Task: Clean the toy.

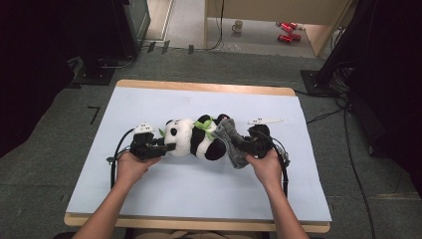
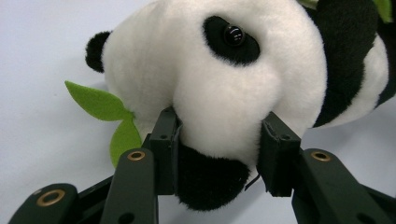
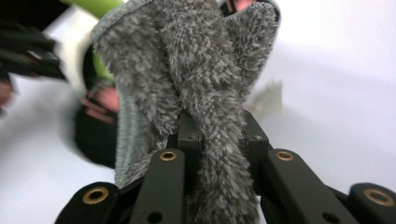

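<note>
A black-and-white panda plush (image 1: 195,138) lies on its side in the middle of the pale blue table (image 1: 199,189), with green felt leaves at its mouth and neck. My left gripper (image 1: 166,146) is shut on the panda's head; in the left gripper view its pads squeeze the white muzzle (image 2: 224,121) from both sides. A grey fluffy cloth (image 1: 233,143) hangs against the panda's right end. My right gripper (image 1: 244,146) is shut on that cloth (image 3: 205,93), whose folds stand up between the jaws in the right gripper view.
A small white tag-like strip (image 1: 265,121) lies on the table behind the right hand. Beyond the table's far wooden edge (image 1: 204,87) are grey carpet, black stands and cables, and a mug (image 1: 238,26) on the floor.
</note>
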Available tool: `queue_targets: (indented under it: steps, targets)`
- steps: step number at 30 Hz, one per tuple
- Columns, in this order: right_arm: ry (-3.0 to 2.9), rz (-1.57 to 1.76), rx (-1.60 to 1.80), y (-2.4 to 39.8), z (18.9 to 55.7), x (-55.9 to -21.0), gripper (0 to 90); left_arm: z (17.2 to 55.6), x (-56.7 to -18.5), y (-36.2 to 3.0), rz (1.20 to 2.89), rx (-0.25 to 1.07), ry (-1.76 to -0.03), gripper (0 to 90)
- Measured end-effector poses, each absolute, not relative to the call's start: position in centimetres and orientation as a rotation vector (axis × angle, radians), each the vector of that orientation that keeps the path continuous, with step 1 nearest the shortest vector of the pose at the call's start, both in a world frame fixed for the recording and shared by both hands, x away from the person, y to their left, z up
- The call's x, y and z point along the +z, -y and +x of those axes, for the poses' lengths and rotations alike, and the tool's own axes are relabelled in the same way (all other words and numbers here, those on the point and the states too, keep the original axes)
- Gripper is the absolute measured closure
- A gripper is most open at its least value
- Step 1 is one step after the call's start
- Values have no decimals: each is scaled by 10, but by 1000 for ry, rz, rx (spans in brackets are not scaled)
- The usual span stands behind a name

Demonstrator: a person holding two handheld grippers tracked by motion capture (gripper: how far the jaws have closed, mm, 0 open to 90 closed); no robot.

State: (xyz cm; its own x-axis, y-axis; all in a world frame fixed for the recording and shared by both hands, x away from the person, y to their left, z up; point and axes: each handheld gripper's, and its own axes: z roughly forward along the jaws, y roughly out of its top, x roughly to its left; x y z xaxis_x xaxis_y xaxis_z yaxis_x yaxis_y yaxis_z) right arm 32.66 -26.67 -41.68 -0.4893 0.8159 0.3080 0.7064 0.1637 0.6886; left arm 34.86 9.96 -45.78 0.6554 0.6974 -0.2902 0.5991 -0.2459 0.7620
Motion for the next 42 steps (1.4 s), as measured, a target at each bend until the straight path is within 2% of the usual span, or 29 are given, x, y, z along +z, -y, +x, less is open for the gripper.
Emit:
queue_targets:
  steps: [10, 19, 23, 30, 36, 42]
  targets:
    - [-2287, 1507, 1210, 269, 329, -424, 761, 348, -457, -99, 1928, 129, -1032, 564]
    - [-2184, 1421, 1312, 274, 320, -381, 760, 346, -452, -95, 1931, 112, -1046, 599]
    - [-2190, 1369, 1358, 263, 314, -364, 760, 340, -448, -90, 1937, 93, -1042, 637]
    - [-2247, 1249, 1473, 237, 300, -341, 760, 325, -441, -84, 1943, 85, -1061, 634]
    - [-2360, 1203, 1396, 209, 299, -358, 760, 326, -443, -86, 1944, 106, -1067, 615]
    - [-2389, 1251, 1261, 206, 307, -386, 761, 327, -444, -87, 1958, 137, -1029, 594]
